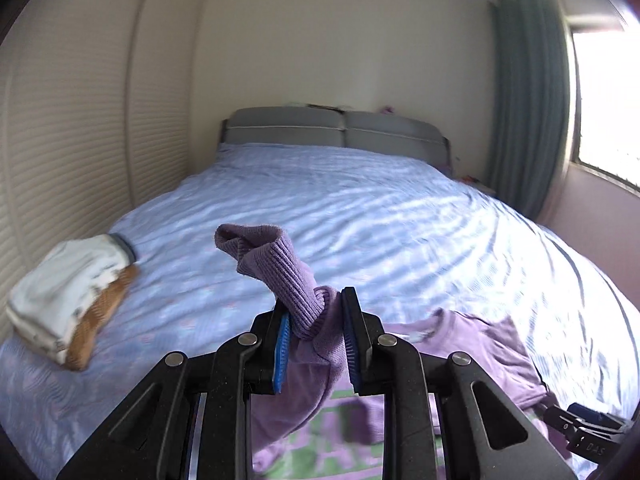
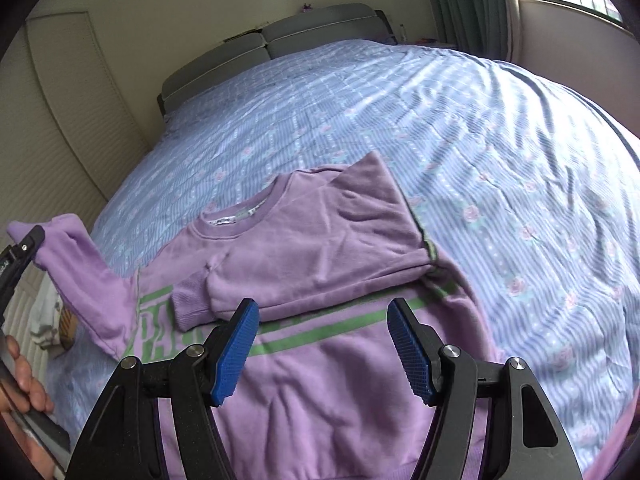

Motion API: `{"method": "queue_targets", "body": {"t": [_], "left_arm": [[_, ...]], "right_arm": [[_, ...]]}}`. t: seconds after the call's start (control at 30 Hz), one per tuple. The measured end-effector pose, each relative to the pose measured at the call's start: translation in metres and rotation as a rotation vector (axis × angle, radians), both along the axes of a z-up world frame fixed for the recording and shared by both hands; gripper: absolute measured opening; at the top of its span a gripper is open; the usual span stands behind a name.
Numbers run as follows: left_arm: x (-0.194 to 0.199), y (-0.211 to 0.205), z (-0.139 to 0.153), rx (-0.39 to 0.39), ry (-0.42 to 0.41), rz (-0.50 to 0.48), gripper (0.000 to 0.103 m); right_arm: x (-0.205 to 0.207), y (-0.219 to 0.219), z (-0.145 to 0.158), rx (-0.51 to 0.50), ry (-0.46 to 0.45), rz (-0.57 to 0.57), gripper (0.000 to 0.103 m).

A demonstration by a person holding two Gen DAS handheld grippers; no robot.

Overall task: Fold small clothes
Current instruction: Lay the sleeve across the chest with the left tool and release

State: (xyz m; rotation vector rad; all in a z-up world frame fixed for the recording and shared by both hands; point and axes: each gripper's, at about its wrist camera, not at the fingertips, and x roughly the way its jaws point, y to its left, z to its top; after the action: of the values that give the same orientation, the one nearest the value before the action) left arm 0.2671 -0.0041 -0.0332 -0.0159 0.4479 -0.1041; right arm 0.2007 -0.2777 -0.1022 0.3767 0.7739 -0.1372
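Note:
A small purple sweatshirt [image 2: 304, 384] with green print lies on the bed. Its right sleeve [image 2: 320, 256] is folded across the chest. My left gripper [image 1: 316, 320] is shut on the other sleeve [image 1: 280, 268] near its ribbed cuff and holds it lifted above the bed; the left gripper also shows at the left edge of the right wrist view [image 2: 20, 252]. My right gripper [image 2: 322, 336] is open and empty, just above the sweatshirt's front.
The bed [image 2: 480, 128] has a blue striped floral sheet. A folded pile of white and orange clothes [image 1: 68, 292] lies at its left edge. A grey headboard [image 1: 336, 128], a louvred wardrobe [image 1: 80, 120] and a window with green curtain [image 1: 532, 100] surround it.

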Motion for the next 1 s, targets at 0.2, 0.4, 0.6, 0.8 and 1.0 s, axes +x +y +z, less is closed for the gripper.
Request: {"method": "queue_targets", "body": {"t": [0.2,0.4,0.6,0.8,1.0], "left_arm": [[0.006,-0.107,-0.037,0.225,0.016,-0.132,0.024],[0.003,-0.162,-0.077,0.321,0.116,-0.206,0.025],[-0.01,-0.174,-0.088,0.402,0.121,-0.209,0.054],[-0.029,-0.148,-0.074,0.357,0.082,-0.196,0.077],[-0.027,-0.08,-0.075,0.245,0.141,-0.102,0.077]], "right_arm": [[-0.01,-0.05,-0.008,0.017,0.02,-0.07,0.067],[-0.012,-0.077,-0.021,0.06,0.057,-0.101,0.067],[-0.009,-0.078,-0.032,0.074,0.072,-0.086,0.067],[-0.01,-0.073,-0.032,0.064,0.07,-0.066,0.067],[-0.003,-0.059,-0.028,0.045,0.055,-0.034,0.067]]}}
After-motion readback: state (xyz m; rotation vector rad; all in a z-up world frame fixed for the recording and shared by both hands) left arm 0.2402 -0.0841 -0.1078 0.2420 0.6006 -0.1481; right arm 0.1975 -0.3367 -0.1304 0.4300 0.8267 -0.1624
